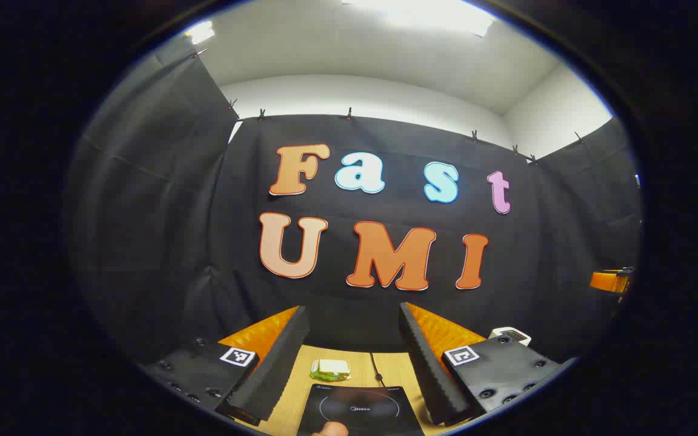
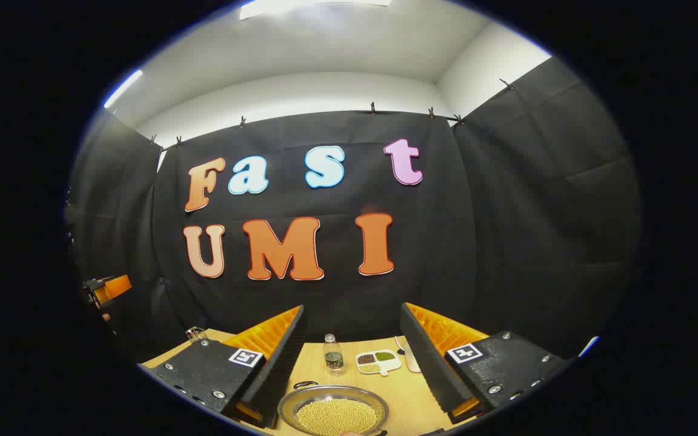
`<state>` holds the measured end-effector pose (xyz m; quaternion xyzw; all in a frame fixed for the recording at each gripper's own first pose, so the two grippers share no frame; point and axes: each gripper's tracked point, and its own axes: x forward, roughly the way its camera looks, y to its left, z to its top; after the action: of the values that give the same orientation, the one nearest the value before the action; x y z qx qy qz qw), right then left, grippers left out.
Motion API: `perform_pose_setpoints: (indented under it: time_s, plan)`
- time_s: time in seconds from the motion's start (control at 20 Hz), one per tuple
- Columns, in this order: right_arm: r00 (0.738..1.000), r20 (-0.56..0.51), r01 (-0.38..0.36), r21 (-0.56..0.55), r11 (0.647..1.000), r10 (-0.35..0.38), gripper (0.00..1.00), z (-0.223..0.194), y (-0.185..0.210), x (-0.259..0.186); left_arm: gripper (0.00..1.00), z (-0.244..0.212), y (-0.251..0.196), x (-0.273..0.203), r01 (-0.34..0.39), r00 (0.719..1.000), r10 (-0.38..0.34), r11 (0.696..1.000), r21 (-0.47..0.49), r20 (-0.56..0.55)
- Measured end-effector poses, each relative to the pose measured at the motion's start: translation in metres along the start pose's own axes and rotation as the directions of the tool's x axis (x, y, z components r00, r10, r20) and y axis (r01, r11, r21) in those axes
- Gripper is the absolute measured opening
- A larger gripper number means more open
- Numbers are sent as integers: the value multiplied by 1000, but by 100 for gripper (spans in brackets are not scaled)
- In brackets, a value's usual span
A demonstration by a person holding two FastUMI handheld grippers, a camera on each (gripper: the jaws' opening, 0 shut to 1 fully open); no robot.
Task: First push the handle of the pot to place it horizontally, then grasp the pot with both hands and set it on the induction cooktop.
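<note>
Right gripper view, pot (image 2: 334,412) low between wide-open, empty right claw (image 2: 352,363) fingers

Cooktop (image 1: 358,409) black w/ thin pale ring; pot (image 2: 333,413) silvery, filled w/ yellow beans. Table (image 2: 406,387) light wood. Divided dish (image 2: 377,362) white w/ brown, green, yellow portions. Sponge (image 1: 331,369) white over green.

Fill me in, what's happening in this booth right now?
A person holds a hand-held gripper in each hand above a wooden table. The left hand-held gripper is open over the induction cooktop. The right hand-held gripper is open over the pot, which holds yellow beans. Neither touches anything yet, and the pot is not on the cooktop. A bottle and a divided dish sit behind the pot.
</note>
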<state>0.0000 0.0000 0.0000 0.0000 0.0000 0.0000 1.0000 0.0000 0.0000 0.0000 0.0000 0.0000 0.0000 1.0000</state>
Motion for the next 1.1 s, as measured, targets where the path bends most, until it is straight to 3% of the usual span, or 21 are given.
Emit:
perform_pose_setpoints:
  time_s: [1.1]
  plan:
    - [1000,-9,8,-14,1000,-8,93,-10,-18,0,98,5,-5,-5,-17,1000,16,999,40,4]
